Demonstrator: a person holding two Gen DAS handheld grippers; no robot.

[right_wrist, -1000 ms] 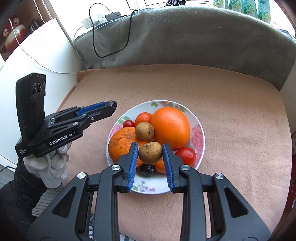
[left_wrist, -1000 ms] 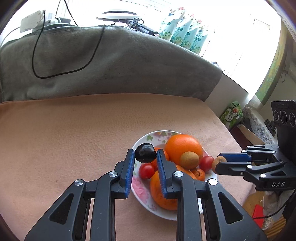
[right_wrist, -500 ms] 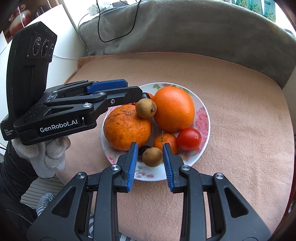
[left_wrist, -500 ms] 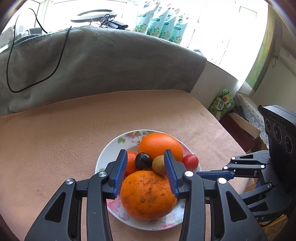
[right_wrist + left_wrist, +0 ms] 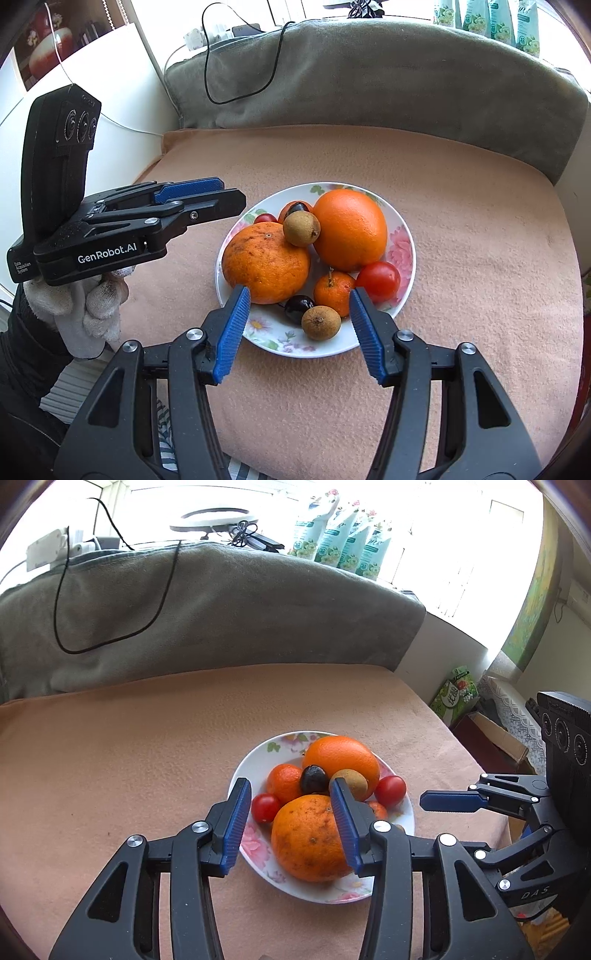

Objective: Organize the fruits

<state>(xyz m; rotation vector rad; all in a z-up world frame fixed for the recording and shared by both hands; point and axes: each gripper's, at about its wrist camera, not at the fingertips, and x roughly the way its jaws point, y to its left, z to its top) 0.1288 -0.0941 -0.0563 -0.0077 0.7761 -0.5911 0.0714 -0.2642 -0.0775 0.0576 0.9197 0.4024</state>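
A flowered white plate [image 5: 404, 243] [image 5: 242, 771] on the peach cloth holds two big oranges [image 5: 266, 264] [image 5: 351, 229], a tangerine [image 5: 332, 291], tomatoes [image 5: 378, 280] and small fruits. My right gripper [image 5: 299, 295] hangs over the plate's near rim, jaws opening. A brown longan [image 5: 320, 322] lies free on the plate between them, next to a dark cherry [image 5: 297, 308]. My left gripper [image 5: 288, 786] [image 5: 229, 195] is at the plate's left side, jaws opening, gripping nothing. Another dark cherry [image 5: 313, 779] rests on the pile beyond it. The right gripper [image 5: 447, 801] shows at the right.
A grey blanket [image 5: 388, 74] with a black cable [image 5: 236, 99] backs the cloth. A white-gloved hand [image 5: 85, 306] holds the left gripper. Beyond the cloth's right edge, boxes and packets [image 5: 458, 698] stand below. Bare cloth lies left of and behind the plate.
My left gripper let go of the dark cherry, which now rests on the pile. My right gripper let go of the brown longan, now on the plate. Both jaws spread apart.
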